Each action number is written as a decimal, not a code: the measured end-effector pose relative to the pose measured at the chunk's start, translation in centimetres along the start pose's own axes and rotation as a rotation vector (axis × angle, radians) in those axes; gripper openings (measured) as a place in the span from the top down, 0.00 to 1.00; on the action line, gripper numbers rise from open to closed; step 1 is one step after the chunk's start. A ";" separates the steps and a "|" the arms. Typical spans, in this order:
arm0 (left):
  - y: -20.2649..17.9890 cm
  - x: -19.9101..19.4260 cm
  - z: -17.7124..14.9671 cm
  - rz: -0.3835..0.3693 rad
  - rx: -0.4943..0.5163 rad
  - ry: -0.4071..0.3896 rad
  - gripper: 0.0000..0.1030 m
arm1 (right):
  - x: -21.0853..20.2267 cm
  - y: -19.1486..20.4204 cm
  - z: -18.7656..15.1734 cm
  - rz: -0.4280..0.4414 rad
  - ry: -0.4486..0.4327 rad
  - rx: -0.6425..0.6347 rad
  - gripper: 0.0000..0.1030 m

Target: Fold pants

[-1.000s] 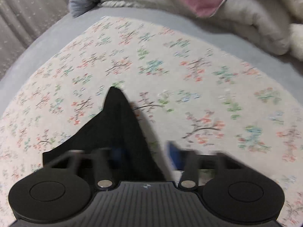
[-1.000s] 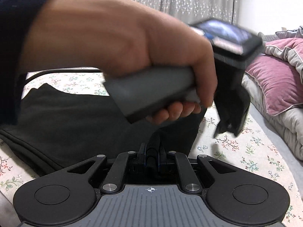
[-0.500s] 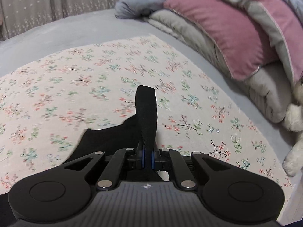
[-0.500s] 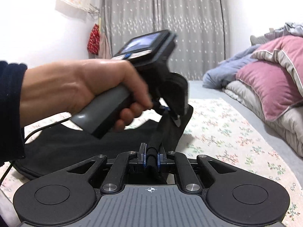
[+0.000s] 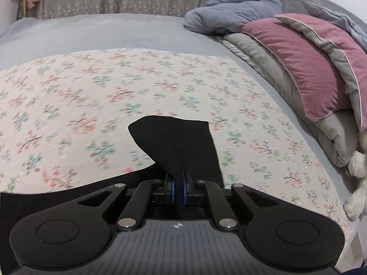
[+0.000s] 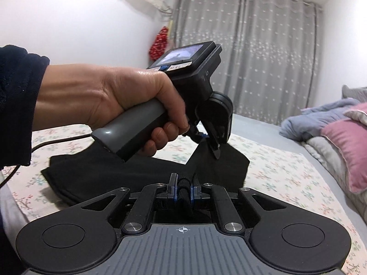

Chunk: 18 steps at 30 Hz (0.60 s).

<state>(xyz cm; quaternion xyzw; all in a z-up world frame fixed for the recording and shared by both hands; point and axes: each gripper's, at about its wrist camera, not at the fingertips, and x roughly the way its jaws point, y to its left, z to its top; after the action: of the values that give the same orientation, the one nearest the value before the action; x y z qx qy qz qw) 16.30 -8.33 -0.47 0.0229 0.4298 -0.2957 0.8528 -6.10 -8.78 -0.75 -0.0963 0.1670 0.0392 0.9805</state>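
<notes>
With the left gripper now clamped on the pants and the right gripper holding a bunched edge, both ends have risen off the floral sheet, so the fold can begin.

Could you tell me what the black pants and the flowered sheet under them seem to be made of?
The black pants look like a soft matte knit, perhaps cotton jersey: they drape limply from the left tongs and bunch thickly in the right tongs, without sheen. The flowered sheet appears to be a thin printed woven cotton, flat and dull, though blur leaves the weave uncertain.
</notes>
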 end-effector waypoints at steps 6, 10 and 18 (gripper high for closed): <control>2.7 -2.0 -0.5 -0.034 -0.063 -0.062 0.87 | 0.9 2.4 0.6 0.028 0.011 -0.045 0.91; 4.2 -2.7 -0.9 -0.040 -0.088 -0.072 0.87 | 1.1 3.8 0.8 0.045 0.021 -0.066 0.91; 8.2 -4.0 -2.7 -0.065 -0.136 -0.097 0.87 | 1.5 6.4 1.2 0.084 0.033 -0.093 0.92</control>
<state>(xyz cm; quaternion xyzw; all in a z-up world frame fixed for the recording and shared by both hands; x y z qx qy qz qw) 16.80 1.15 -0.96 -0.0631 0.4077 -0.2940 0.8622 -4.97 -2.19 -1.28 -0.1353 0.1849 0.0866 0.9695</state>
